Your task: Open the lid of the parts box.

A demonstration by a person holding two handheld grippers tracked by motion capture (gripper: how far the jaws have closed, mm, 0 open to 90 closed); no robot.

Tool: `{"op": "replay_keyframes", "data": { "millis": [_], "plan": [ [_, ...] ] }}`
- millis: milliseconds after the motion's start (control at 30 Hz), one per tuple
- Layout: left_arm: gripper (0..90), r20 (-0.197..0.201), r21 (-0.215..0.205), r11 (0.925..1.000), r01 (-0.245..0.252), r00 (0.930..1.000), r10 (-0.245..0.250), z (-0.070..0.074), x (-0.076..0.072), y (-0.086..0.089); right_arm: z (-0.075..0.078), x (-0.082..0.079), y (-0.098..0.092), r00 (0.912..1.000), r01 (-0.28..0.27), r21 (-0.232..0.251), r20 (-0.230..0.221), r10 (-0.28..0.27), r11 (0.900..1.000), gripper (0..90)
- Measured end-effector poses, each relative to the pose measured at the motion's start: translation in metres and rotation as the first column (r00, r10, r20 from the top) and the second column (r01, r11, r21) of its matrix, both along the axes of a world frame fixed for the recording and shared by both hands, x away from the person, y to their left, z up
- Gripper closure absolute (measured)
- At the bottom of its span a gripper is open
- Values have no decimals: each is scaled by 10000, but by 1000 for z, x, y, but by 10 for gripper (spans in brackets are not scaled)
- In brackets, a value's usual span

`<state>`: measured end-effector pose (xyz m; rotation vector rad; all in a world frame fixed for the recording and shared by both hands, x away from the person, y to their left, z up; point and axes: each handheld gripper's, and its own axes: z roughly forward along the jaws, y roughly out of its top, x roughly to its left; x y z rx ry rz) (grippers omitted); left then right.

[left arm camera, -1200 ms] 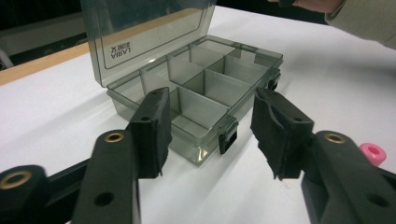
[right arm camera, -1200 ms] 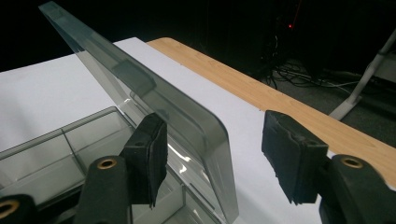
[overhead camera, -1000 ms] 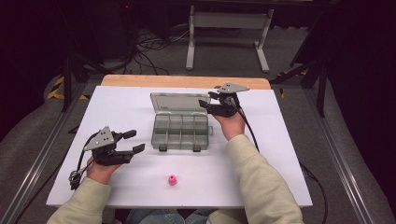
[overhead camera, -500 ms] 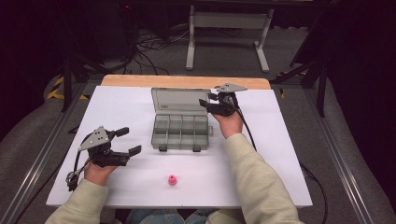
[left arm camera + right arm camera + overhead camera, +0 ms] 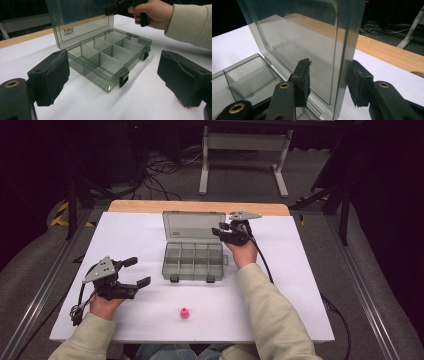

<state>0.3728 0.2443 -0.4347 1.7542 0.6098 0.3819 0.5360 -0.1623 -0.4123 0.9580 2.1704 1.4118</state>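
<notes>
My right hand-held gripper straddled the free side edge of the lid of the clear compartment box, which sat open near the middle of the white surface with the lid standing roughly upright at its far side. The jaws had just been closing around that edge, one pad in front of the panel and one behind it, yet from the right gripper view the pads seemed short of pressing on the plastic, so I judged the lid was between them but not pinched. My left hand-held gripper rested low on the surface well to the left of the box, jaws spread wide after just opening and holding nothing; in the left gripper view the box lay ahead between its pads, untouched. That was where I saw the trouble. With nothing steadying the tray, a squeeze or a push on the lid could have slid the whole light box across the smooth surface, or tipped it up on its hinge line instead of swinging the lid. The panel was thin and slick, so a grip so near its edge might have slipped off, letting the lid drop shut or fall back. Closing off-square could also have twisted the lid against its hinges. A small pink piece lay near the front edge, between my forearms, and a careless sleeve could have swept it to the floor.
</notes>
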Motion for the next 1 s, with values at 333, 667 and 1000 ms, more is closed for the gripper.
{"op": "replay_keyframes", "data": {
  "millis": [333, 667, 1000],
  "plan": [
    [118, -96, 89, 9999, 71, 9999, -71, -2, 1, -1, -10, 5, -1, 9993, 210, 31, -320, -209, 9998, 565],
    [118, -140, 38, 9999, 100, 9999, -100, -3, 1, -2, -19, 10, 1, 9983, 398, -8, -419, -398, 9992, 565],
    [120, -152, 28, 9999, 137, 9998, -136, -3, 1, -2, -26, 12, 4, 9977, 454, 66, -506, -450, 9989, 492]
  ]
}}
